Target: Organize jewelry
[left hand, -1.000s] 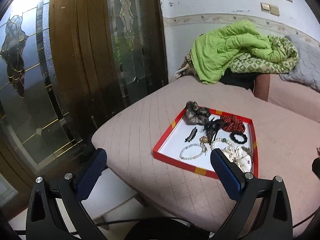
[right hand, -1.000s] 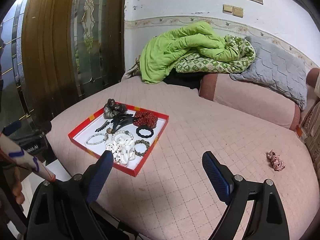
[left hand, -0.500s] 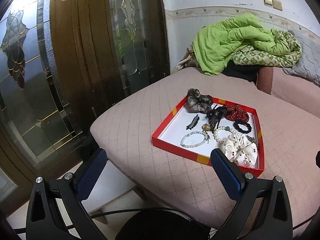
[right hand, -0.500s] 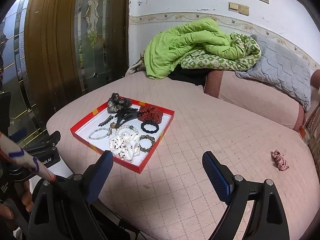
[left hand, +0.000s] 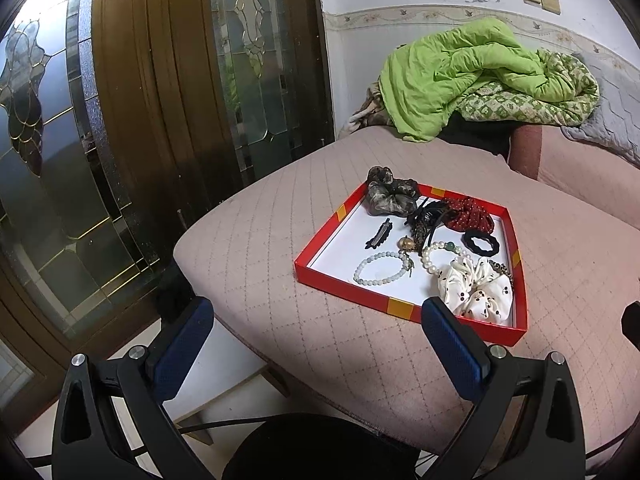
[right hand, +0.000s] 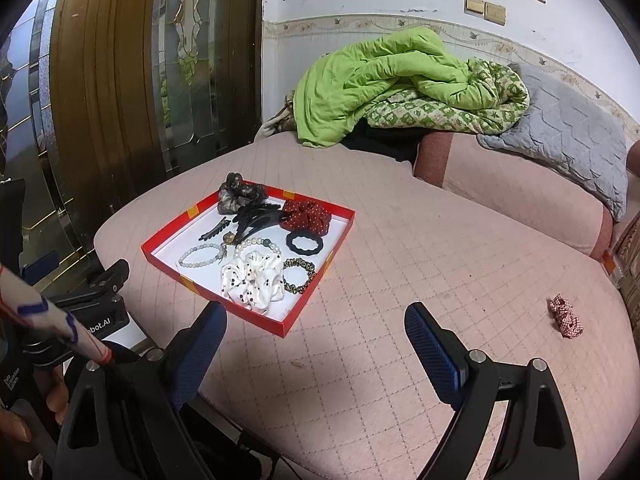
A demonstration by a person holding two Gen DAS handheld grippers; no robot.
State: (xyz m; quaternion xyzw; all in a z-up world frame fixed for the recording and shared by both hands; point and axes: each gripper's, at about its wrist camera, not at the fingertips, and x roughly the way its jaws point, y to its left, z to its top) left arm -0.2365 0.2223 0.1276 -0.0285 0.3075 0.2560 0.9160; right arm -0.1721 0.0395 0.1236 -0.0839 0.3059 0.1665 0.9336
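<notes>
Both hand-held grippers hover over the near edge of the pink bed (right hand: pixel 400 280) with fingers spread wide and nothing between them: the left hand-held gripper (left hand: pixel 316 344) and the right hand-held gripper (right hand: pixel 316 340). The red tray (right hand: pixel 308 304) lies on the bed holding bracelets, clips and a white dotted scrunchie (right hand: pixel 252 278). 1 red checked scrunchie (right hand: pixel 566 316) lies well apart to the right.

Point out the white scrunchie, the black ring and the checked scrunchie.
white scrunchie (right hand: pixel 253 278), right wrist view, middle folds
black ring (right hand: pixel 304 242), right wrist view, its left band
checked scrunchie (right hand: pixel 566 316), right wrist view, its centre
</notes>
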